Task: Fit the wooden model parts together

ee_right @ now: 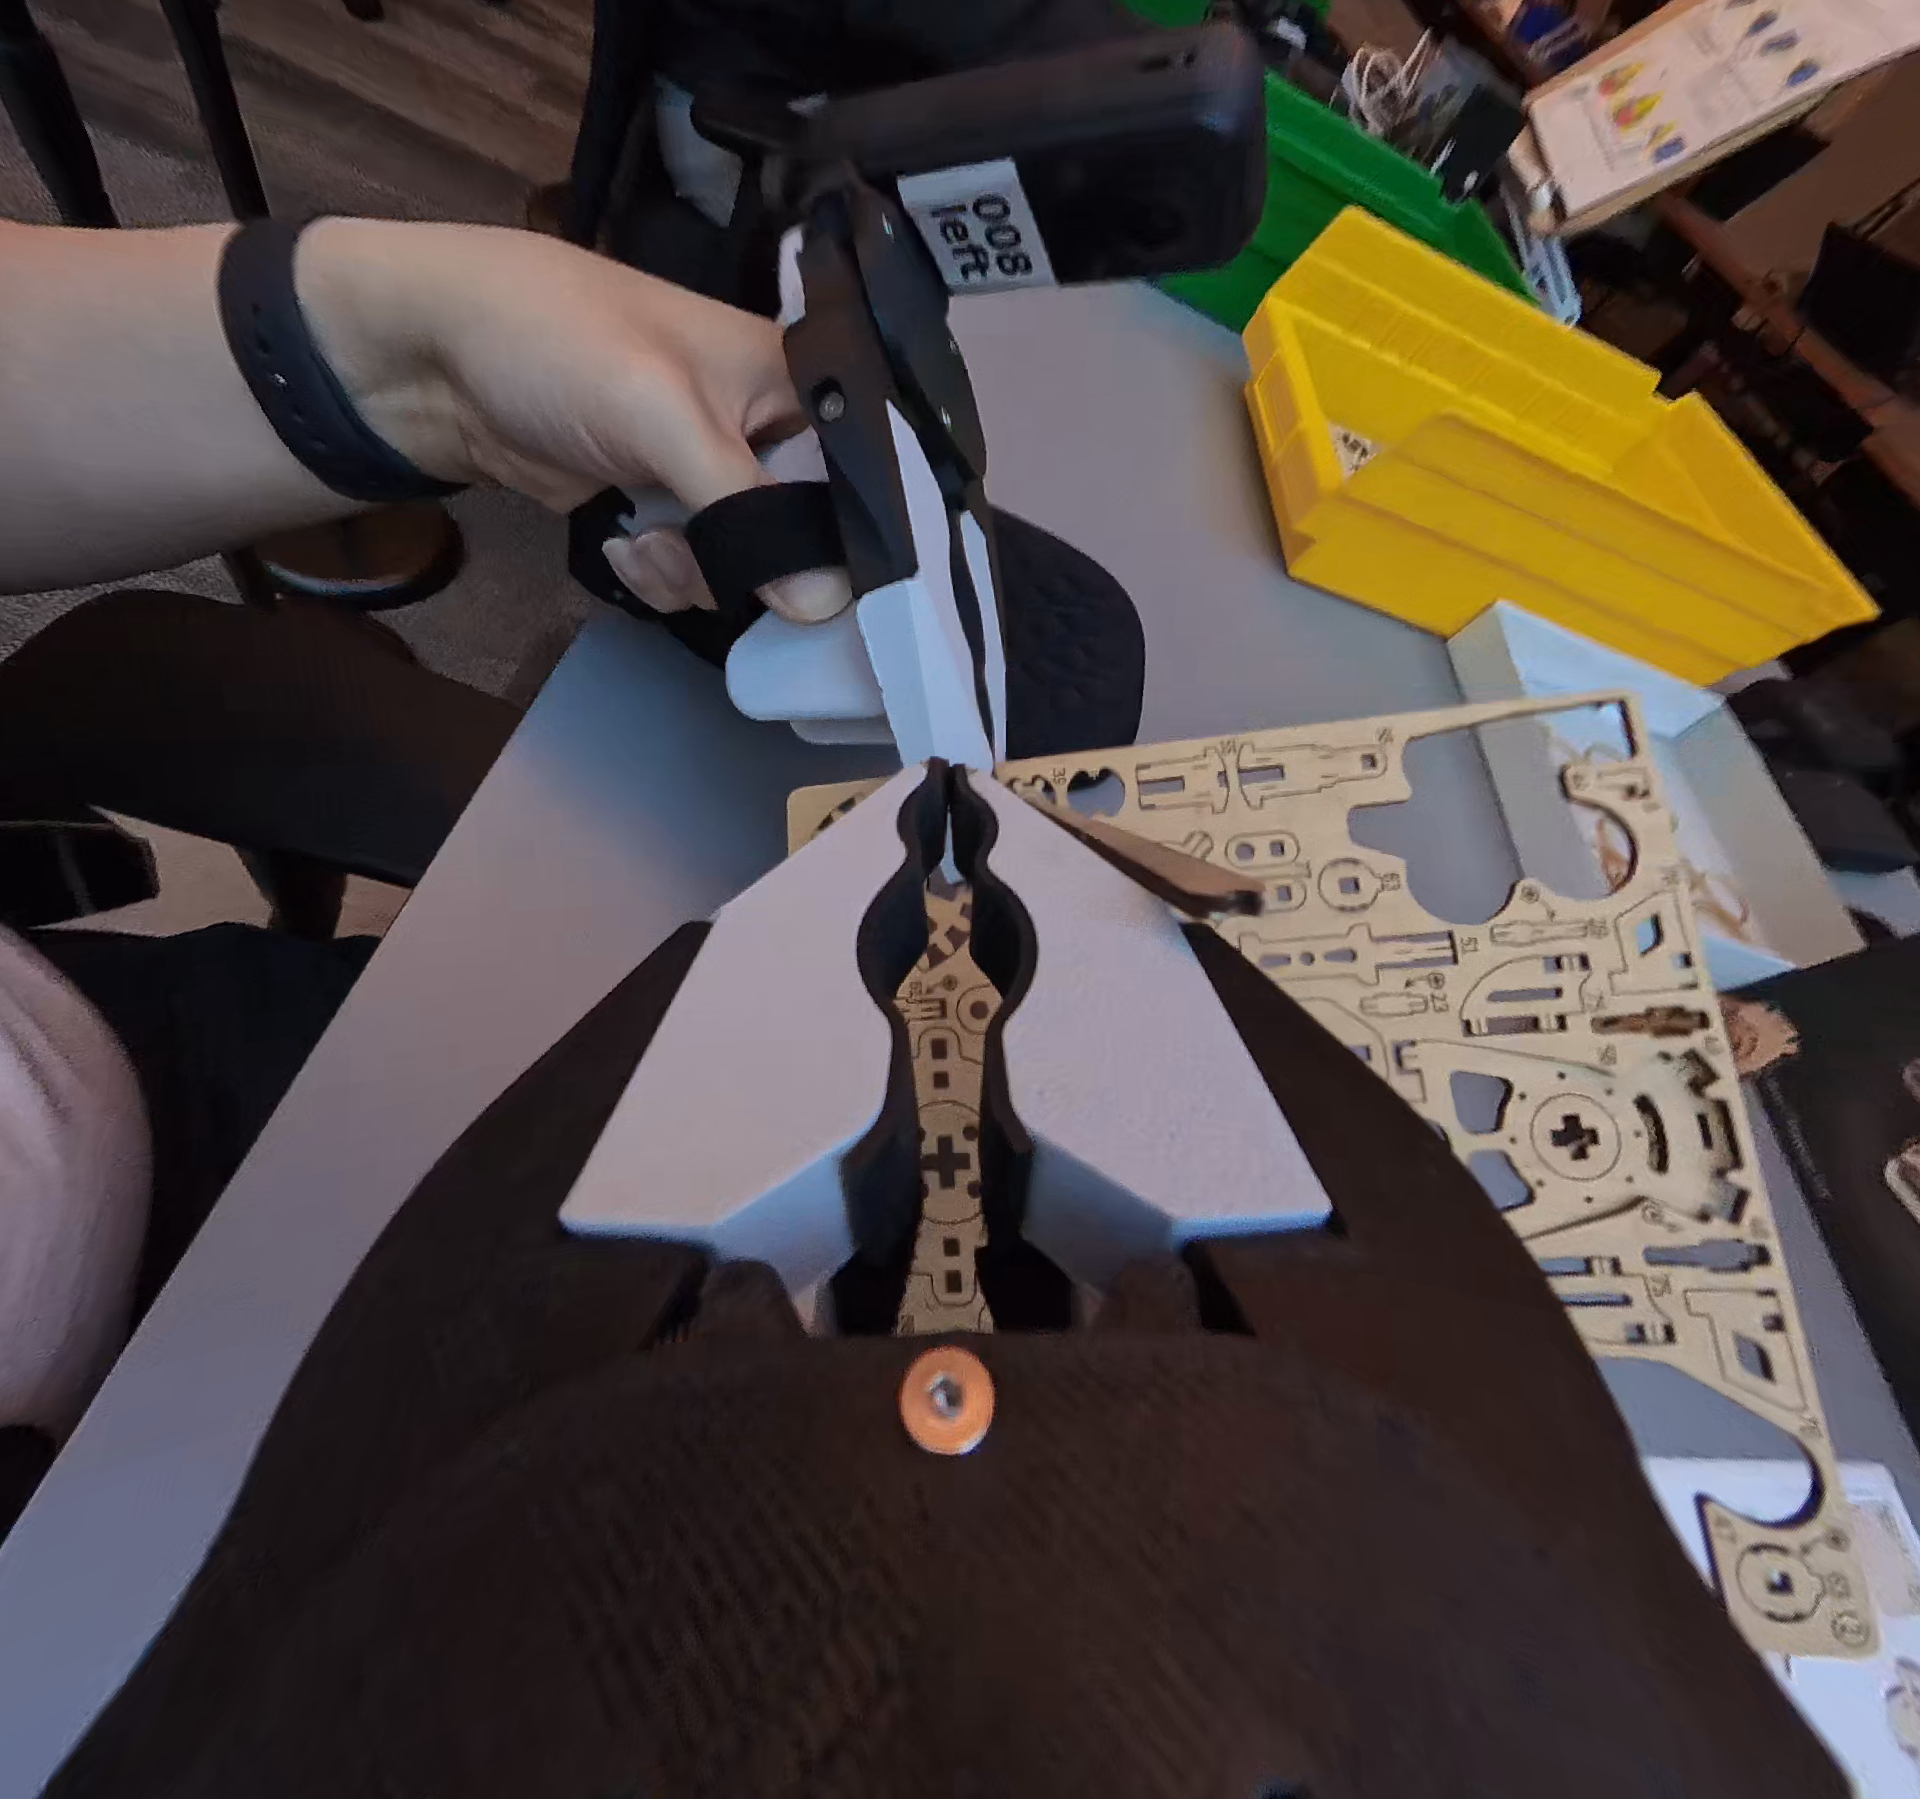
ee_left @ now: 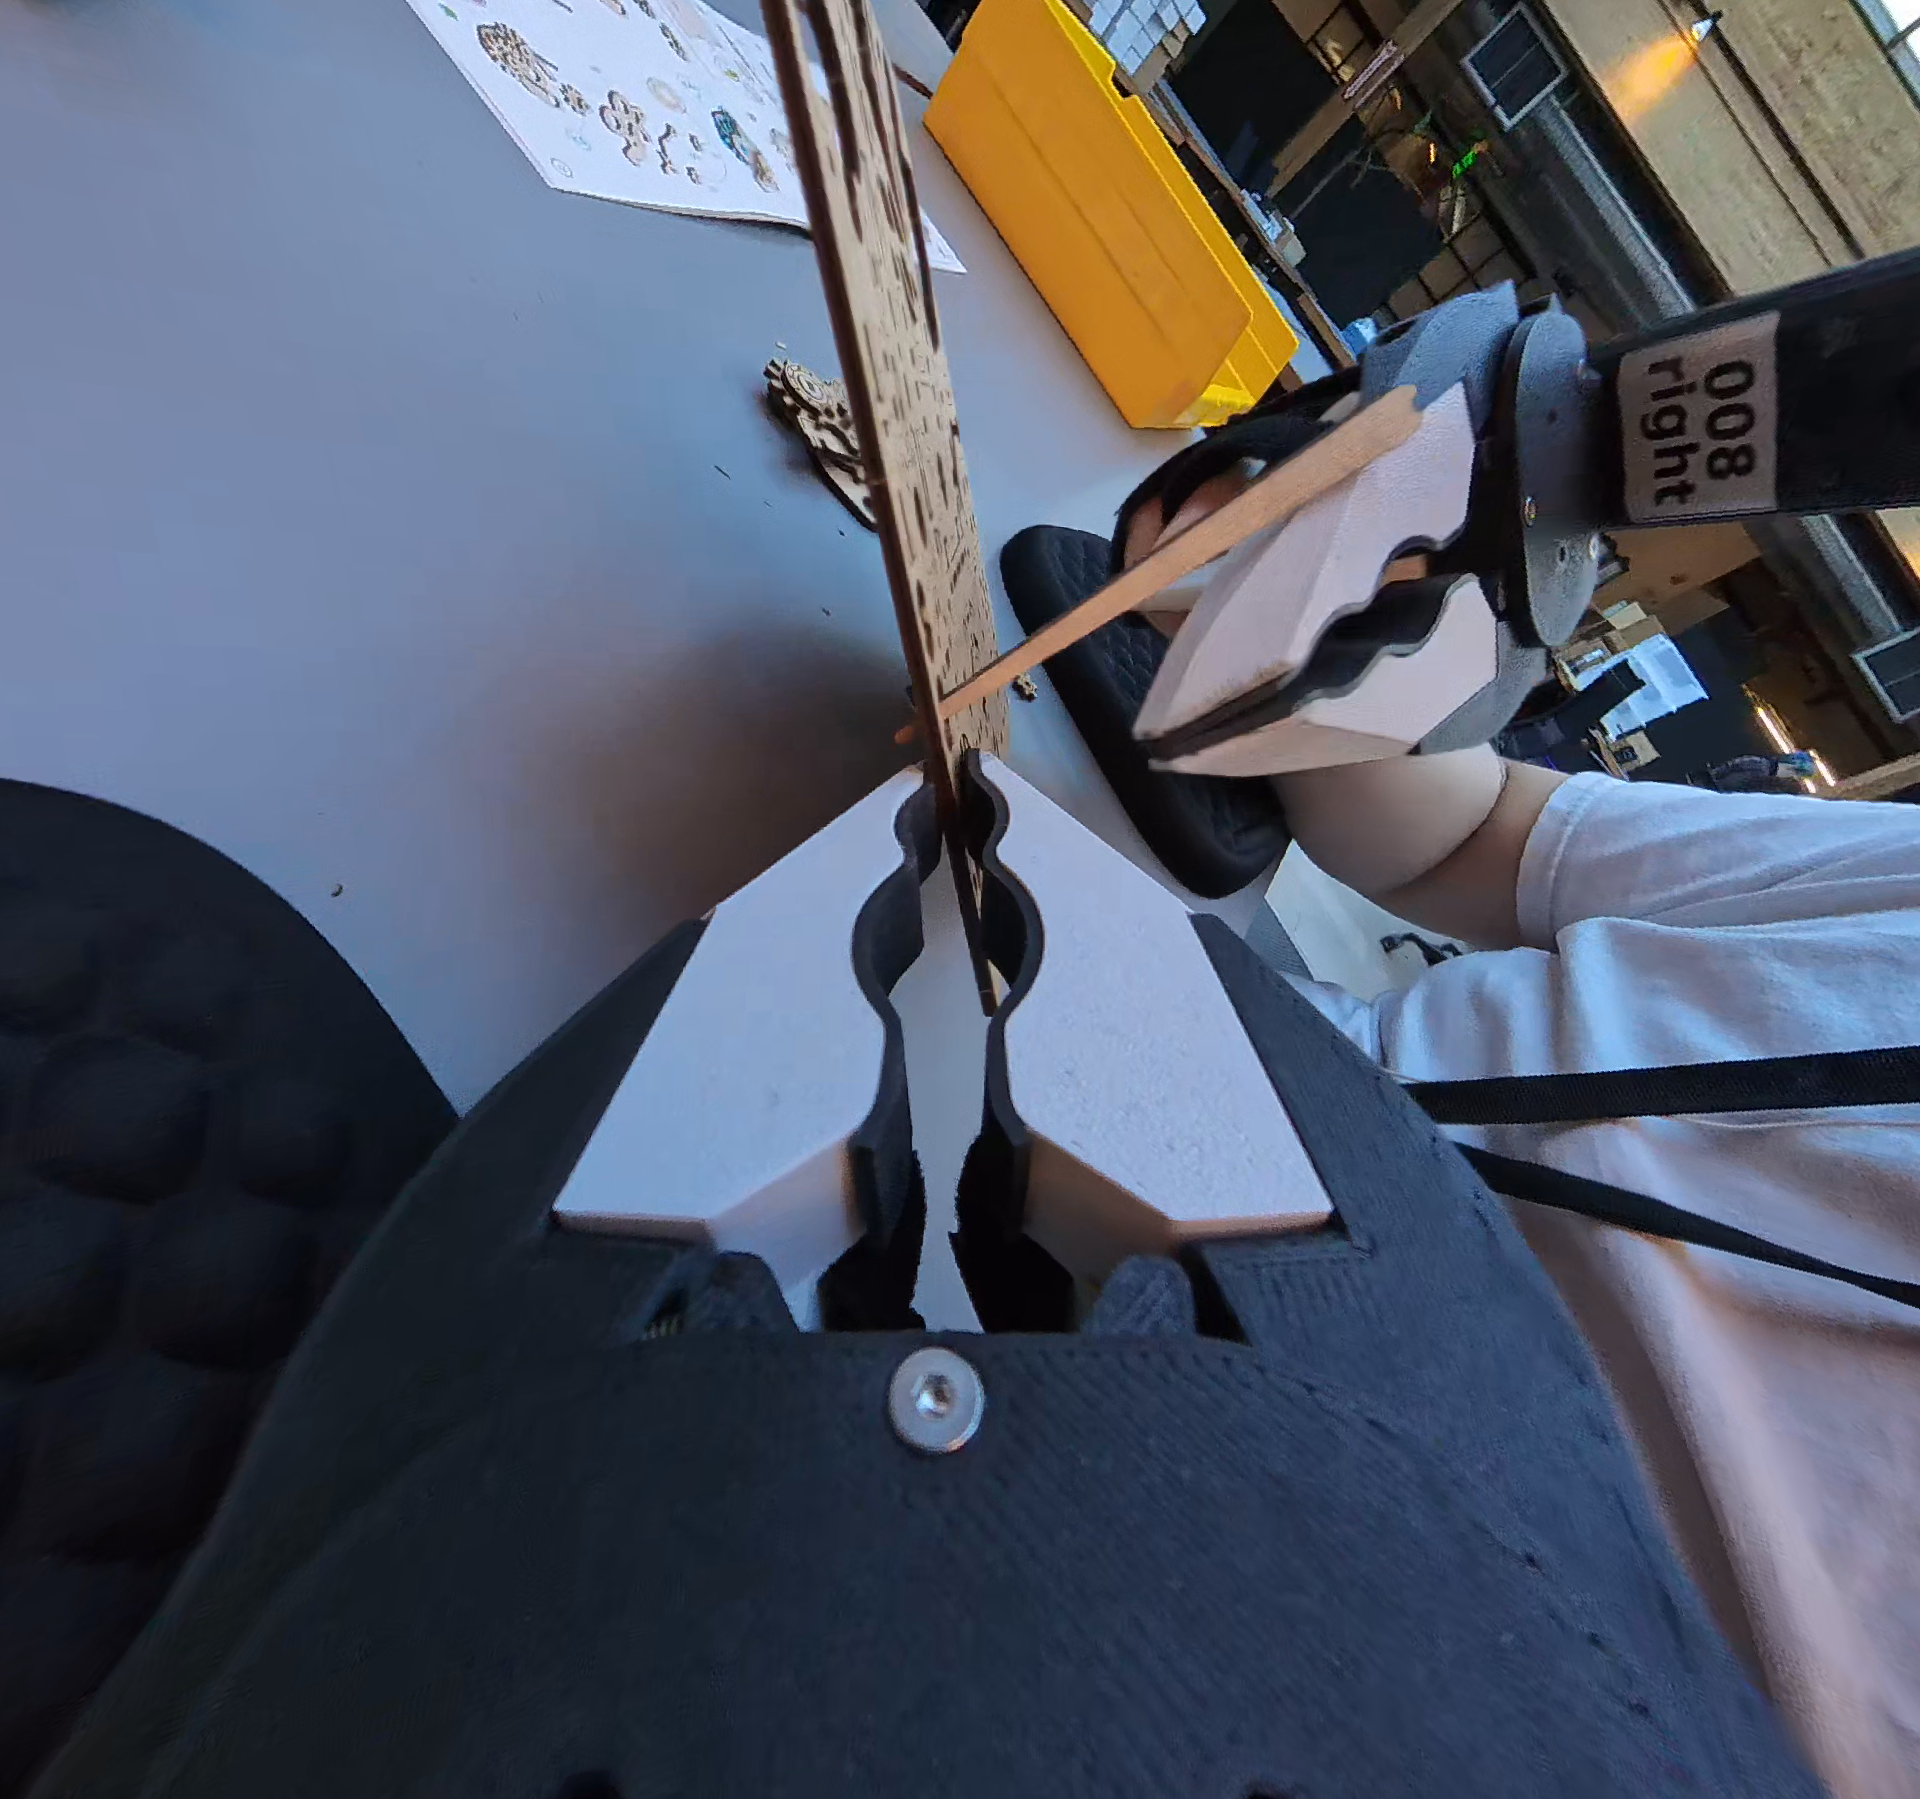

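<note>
A thin laser-cut wooden sheet [ee_left: 894, 315] full of model parts stands edge-on in the left wrist view. My left gripper [ee_left: 951, 793] is shut on its lower edge. In the right wrist view the sheet [ee_right: 1507, 1074] lies broad to the right, with my left gripper [ee_right: 945, 741] clamping its near corner. My right gripper [ee_right: 951, 783] is shut on a thin wooden strip [ee_right: 1164, 866] that angles across its right finger. In the left wrist view the right gripper [ee_left: 1153, 747] comes in from the right, and the strip [ee_left: 1195, 544] touches the sheet's face just above my left fingertips.
A yellow bin [ee_left: 1101, 191] and an instruction sheet [ee_left: 582, 56] lie on the grey table [ee_left: 364, 502]. A small wooden gear assembly [ee_left: 816, 419] sits behind the sheet. Black padded rests [ee_left: 1122, 689] lie at the table's near edge. A green bin [ee_right: 1340, 160] stands behind the yellow bin [ee_right: 1507, 502]. Only a small space, under 4 cm, lies between the two pairs of fingers.
</note>
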{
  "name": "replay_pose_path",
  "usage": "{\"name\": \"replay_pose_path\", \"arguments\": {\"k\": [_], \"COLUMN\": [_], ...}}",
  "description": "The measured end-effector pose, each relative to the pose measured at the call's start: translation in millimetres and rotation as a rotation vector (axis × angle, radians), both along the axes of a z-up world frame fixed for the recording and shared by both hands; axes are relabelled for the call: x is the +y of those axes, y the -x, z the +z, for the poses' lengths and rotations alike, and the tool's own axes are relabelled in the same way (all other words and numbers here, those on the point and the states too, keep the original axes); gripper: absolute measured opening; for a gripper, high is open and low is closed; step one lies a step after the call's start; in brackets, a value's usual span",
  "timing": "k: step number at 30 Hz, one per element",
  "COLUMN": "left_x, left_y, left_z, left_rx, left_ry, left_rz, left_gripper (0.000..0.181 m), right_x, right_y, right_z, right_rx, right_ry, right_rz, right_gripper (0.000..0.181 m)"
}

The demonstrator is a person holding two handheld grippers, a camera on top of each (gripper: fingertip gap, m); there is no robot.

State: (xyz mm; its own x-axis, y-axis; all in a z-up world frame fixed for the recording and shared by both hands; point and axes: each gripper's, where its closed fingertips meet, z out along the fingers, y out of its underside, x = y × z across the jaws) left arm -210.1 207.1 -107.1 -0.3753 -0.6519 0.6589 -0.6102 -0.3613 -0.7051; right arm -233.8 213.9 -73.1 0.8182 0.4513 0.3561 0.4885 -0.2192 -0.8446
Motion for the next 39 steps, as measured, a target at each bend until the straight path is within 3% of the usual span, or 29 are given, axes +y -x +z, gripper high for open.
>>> {"name": "replay_pose_path", "arguments": {"k": [4,6,8,9,11,17,22,25,28,34,39], "left_x": [1.0,1.2,1.0,0.8,-0.1,-0.6,3.0,0.8,-2.0,1.2,1.4], "left_y": [1.5,2.3,2.3,2.4,2.7,-0.3,-2.6,0.8,0.9,-4.9,-5.9], "left_z": [0.6,0.2,0.7,0.9,1.9,-1.7,-3.4,2.3,-0.9,-3.7,-4.5], "left_rx": [-0.001,-0.001,-0.003,-0.004,-0.007,0.005,0.002,-0.019,-0.008,0.004,0.004], "left_ry": [-0.001,0.003,0.005,0.001,-0.006,-0.046,-0.053,-0.001,-0.008,-0.039,-0.049], "left_rz": [0.008,0.008,0.004,0.003,-0.001,0.007,0.029,0.006,-0.008,0.026,0.043], "left_gripper": [0.001,0.001,0.001,0.001,0.001,0.002,0.004,0.001,0.001,0.005,0.004], "right_x": [-12.2,-11.5,-11.5,-11.7,-13.2,1.0,2.8,-10.6,-10.3,3.4,-1.6], "right_y": [-20.3,-25.7,-25.7,-24.8,-18.5,-11.3,-25.6,-22.4,-18.1,-17.4,-24.4], "right_z": [-26.6,-9.7,17.8,30.4,36.8,39.7,23.6,20.6,22.3,20.1,33.0], "right_rx": [0.048,0.114,0.17,0.184,0.164,0.123,0.119,0.128,0.076,0.037,0.249], "right_ry": [0.167,0.045,-0.107,-0.17,-0.176,-0.087,0.013,-0.068,-0.146,-0.069,-0.057], "right_rz": [-0.082,-0.096,-0.072,-0.056,-0.001,0.013,0.023,0.062,0.016,-0.031,-0.072], "right_gripper": [0.008,0.029,0.039,0.035,0.007,0.006,0.006,0.006,0.006,0.006,0.006]}}
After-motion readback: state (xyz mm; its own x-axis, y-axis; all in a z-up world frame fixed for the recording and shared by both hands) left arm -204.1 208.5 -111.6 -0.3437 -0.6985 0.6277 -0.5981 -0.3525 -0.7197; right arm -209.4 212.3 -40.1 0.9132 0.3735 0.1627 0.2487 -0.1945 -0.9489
